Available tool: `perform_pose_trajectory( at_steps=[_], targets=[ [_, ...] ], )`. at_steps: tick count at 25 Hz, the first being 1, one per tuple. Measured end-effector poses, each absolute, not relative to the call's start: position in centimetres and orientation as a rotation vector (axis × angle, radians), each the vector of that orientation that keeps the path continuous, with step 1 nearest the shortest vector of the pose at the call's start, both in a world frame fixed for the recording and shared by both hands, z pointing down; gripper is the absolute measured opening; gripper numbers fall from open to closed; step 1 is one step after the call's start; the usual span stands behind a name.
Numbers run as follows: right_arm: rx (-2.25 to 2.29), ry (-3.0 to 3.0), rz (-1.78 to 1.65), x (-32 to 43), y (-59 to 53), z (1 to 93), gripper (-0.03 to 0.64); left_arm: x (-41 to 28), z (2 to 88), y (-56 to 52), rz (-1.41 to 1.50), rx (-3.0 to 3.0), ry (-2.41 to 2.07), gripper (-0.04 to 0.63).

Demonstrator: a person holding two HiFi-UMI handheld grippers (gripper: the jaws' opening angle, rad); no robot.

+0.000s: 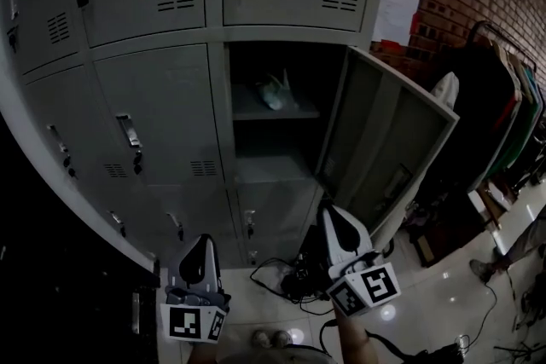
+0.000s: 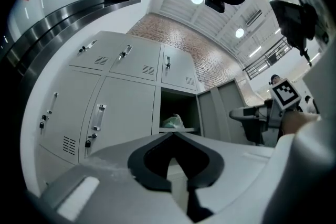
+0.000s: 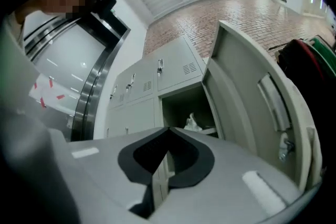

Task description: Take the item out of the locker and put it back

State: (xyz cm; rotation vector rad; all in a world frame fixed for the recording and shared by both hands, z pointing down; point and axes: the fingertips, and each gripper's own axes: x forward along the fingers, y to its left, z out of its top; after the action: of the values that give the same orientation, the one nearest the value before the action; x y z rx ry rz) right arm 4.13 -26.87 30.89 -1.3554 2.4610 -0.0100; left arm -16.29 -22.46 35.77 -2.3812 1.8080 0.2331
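Note:
A grey locker stands open in the middle of the bank, its door swung out to the right. On its upper shelf lies the item, a pale crumpled bag, also seen in the left gripper view and the right gripper view. My left gripper is low, below the shut lockers, well short of the opening; its tips meet with nothing between them. My right gripper sits near the door's bottom edge, shut and empty. Both are far from the bag.
Shut lockers with handles and padlocks surround the open one. Dark cables lie on the floor below it. A clothes rack stands at the right by a brick wall with papers. The open door juts into the right side.

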Motion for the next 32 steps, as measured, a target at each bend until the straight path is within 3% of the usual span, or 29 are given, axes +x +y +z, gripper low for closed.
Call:
perform_pose_trajectory(
  at_steps=[32],
  targets=[
    [-1.345, 2.557, -0.044, 6.1, -3.8, 34.8, 0.002, -8.1, 34.7, -3.7, 0.263, -2.391, 1.745, 0.006]
  ],
)
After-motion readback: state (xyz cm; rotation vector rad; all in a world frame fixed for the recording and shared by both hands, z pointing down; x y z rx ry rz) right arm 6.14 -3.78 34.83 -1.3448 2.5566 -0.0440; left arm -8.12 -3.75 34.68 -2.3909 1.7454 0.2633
